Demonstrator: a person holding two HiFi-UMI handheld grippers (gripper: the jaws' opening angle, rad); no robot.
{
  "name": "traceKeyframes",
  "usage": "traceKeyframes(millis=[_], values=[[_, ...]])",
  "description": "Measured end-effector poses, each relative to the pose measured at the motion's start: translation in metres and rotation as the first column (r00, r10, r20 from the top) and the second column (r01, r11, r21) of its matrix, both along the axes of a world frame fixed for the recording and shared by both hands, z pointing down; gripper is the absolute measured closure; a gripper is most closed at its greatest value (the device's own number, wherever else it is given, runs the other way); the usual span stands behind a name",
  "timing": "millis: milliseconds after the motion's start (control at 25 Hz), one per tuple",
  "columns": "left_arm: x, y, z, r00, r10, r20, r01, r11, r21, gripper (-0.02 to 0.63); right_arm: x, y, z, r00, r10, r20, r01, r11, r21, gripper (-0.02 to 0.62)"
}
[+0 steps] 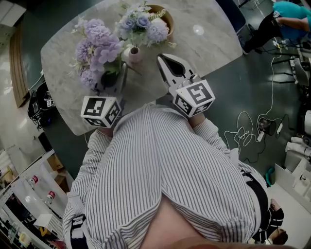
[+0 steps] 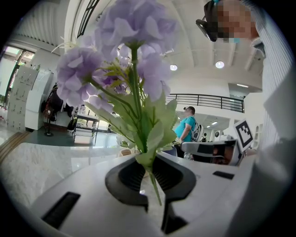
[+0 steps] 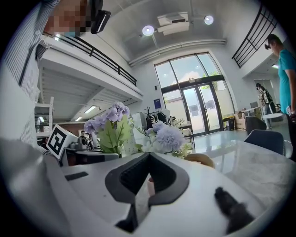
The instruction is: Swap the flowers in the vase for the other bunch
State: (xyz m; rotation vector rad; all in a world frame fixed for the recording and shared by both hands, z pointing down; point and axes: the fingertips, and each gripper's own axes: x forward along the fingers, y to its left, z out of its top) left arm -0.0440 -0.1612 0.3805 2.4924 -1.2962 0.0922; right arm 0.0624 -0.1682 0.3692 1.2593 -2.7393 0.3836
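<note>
A bunch of purple hydrangea-like flowers (image 1: pixel 97 46) stands up over the left of the marble table (image 1: pixel 204 44), its stem pinched between the jaws of my left gripper (image 1: pixel 122 73). In the left gripper view the green stem (image 2: pixel 151 183) runs through my left gripper (image 2: pixel 147 159), with the blooms (image 2: pixel 129 51) overhead. A small pink vase (image 1: pixel 132 54) holds a pale blue bunch (image 1: pixel 141 24) just beyond. My right gripper (image 1: pixel 163 59) is shut and empty, to the right of the vase. The right gripper view looks past my right gripper (image 3: pixel 149 156) at the blue bunch (image 3: pixel 169 136).
A wooden bowl (image 1: pixel 165 17) sits behind the vase near the table's far edge. Cables (image 1: pixel 252 131) trail over the dark floor at right. A person in a teal shirt (image 1: pixel 286 14) stands beyond the table's far right corner. Shelves with bottles (image 1: pixel 34 194) stand at lower left.
</note>
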Motion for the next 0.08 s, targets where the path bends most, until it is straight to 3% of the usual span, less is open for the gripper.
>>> traceKeyframes(millis=[80], values=[[-0.0002,-0.0002,-0.0003,1.000,-0.002,0.000,0.002,1.000,-0.001,0.554,-0.0007,0.0000,-0.0001,1.000,-0.004,0.000,0.004,1.000,-0.002,0.580]])
